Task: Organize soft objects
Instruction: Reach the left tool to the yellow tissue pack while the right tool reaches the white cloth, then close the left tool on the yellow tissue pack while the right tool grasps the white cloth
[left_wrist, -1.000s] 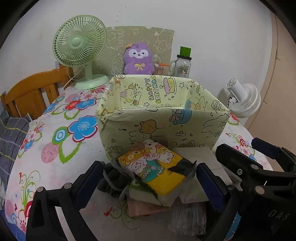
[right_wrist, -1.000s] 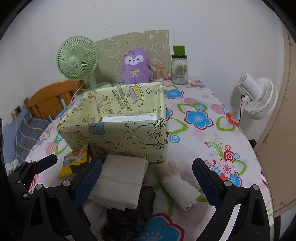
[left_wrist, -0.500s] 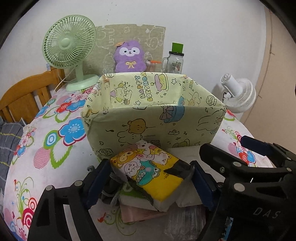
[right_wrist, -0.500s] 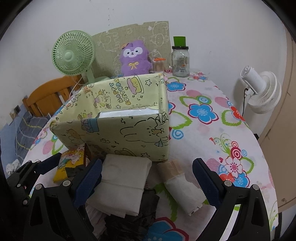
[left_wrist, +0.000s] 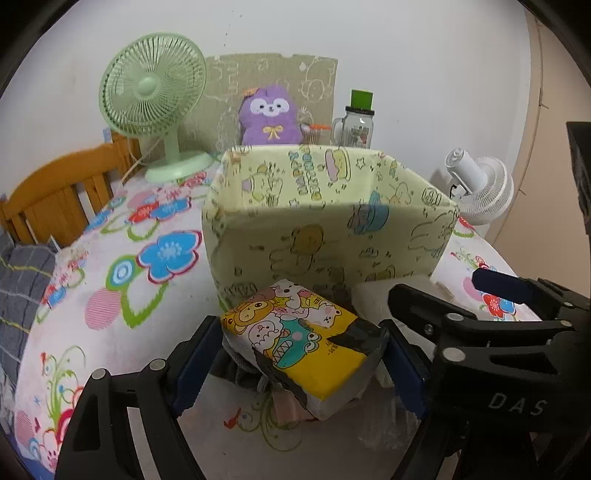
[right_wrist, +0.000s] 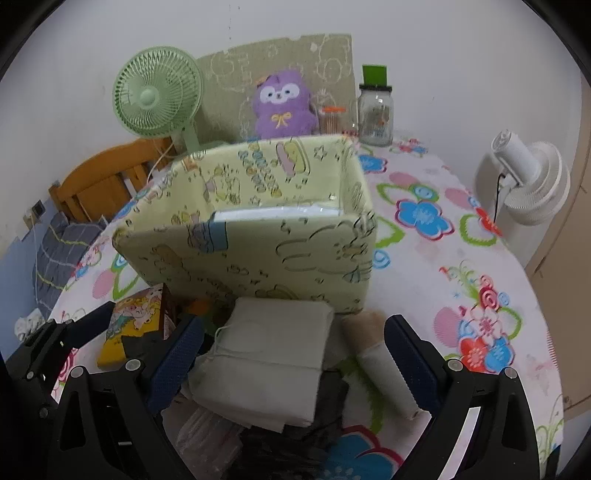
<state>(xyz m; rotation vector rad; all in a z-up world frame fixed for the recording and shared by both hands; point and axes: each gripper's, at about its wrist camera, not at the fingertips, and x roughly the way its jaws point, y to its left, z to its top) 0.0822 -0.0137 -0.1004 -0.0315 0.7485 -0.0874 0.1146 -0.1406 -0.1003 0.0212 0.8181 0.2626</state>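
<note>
Pinching the cartoon tissue pack (left_wrist: 301, 341) by its long sides, left gripper (left_wrist: 295, 354) fingers pressed on it, just before the yellow-green storage box (left_wrist: 328, 225). Likely light, squashy, slippery wrap. Right gripper (right_wrist: 291, 354) spread over folded cloth (right_wrist: 269, 362).

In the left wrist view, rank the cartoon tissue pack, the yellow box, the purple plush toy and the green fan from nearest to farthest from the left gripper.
1. Cartoon tissue pack: between the jaws of the left gripper.
2. Yellow box: just behind the pack, centre.
3. Green fan and purple plush toy: both behind the box near the wall, fan to the left; too close to call.
</note>
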